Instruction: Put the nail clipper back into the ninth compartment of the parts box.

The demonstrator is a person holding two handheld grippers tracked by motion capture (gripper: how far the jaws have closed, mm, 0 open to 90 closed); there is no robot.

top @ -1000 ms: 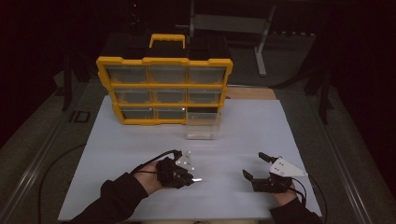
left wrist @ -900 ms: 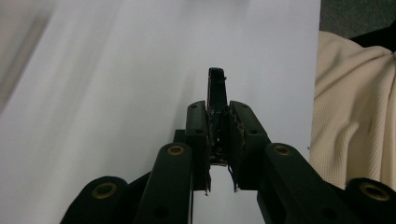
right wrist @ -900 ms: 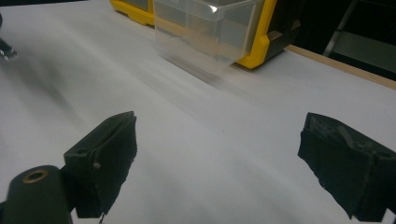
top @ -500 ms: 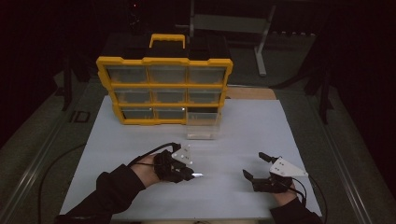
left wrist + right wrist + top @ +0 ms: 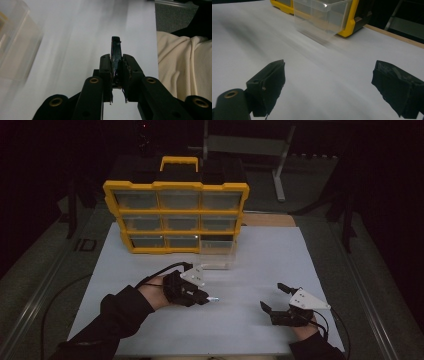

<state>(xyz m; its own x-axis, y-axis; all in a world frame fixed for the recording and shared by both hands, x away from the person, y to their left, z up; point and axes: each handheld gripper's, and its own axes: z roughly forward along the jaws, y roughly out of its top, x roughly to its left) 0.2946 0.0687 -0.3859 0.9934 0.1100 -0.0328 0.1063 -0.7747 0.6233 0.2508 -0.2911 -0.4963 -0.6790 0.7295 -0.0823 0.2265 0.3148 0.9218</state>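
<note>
My left gripper [image 5: 202, 297] hovers over the white sheet [image 5: 260, 260] left of centre and points right. It is shut on a small thin dark piece [image 5: 214, 298] with a shiny tip. In the left gripper view the jaws [image 5: 116, 65] pinch that flat piece [image 5: 115, 47], which sticks out ahead of them. My right gripper [image 5: 273, 296] rests low at the front right, open with nothing between its fingers; its jaws [image 5: 329, 72] stand wide apart over bare sheet. A clear plastic drawer [image 5: 217, 252] is pulled out of the yellow organizer [image 5: 175, 215].
The organizer stands at the back of the sheet with several clear drawers and a handle on top. The pulled-out drawer [image 5: 322, 17] lies ahead of the right gripper, beside the yellow frame [image 5: 350, 22]. Cream cloth [image 5: 180, 70] lies at the sheet's near edge.
My left hand has lifted a little off the sheet with the dark piece still in its jaws. The right hand has stayed where it was.
</note>
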